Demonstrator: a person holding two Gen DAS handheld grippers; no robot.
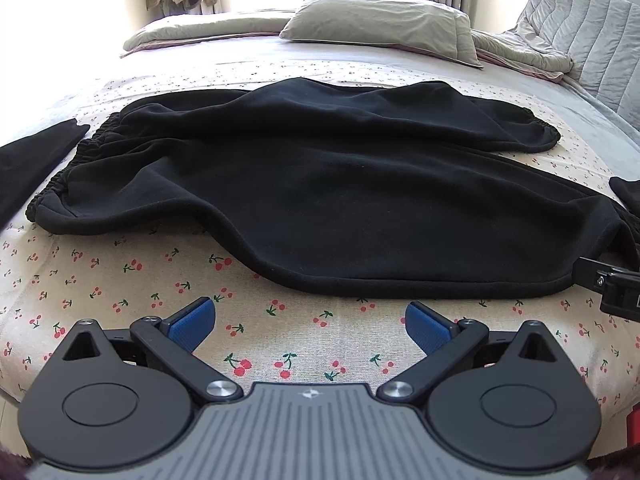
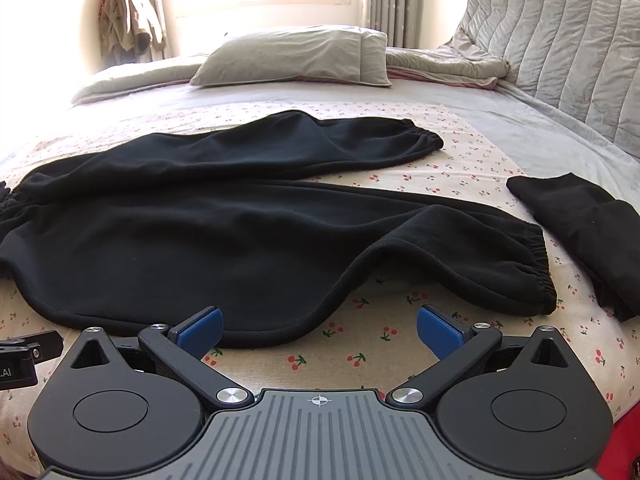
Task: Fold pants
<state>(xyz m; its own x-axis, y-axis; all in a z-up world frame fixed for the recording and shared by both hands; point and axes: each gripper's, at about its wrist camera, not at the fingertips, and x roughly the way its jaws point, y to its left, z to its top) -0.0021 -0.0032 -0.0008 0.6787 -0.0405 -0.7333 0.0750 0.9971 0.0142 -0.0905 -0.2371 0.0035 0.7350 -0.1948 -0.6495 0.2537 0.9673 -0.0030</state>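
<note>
Black sweatpants [image 1: 320, 184] lie spread sideways on the cherry-print sheet [image 1: 280, 344], elastic waistband at the left, two cuffed legs running right. They also show in the right wrist view [image 2: 208, 236], the near leg's cuff [image 2: 540, 276] at the right. My left gripper [image 1: 310, 326] is open and empty, just short of the pants' near hem. My right gripper [image 2: 319, 330] is open and empty, its left fingertip [image 2: 200, 332] at the near hem edge. The right gripper's finger shows in the left wrist view [image 1: 608, 284] at the right edge.
A folded black garment [image 2: 580, 232] lies right of the pants; another dark cloth [image 1: 28, 168] lies at the left. A grey pillow [image 1: 380, 28], a rumpled blanket [image 2: 444, 64] and a padded headboard [image 2: 560, 40] are at the far side.
</note>
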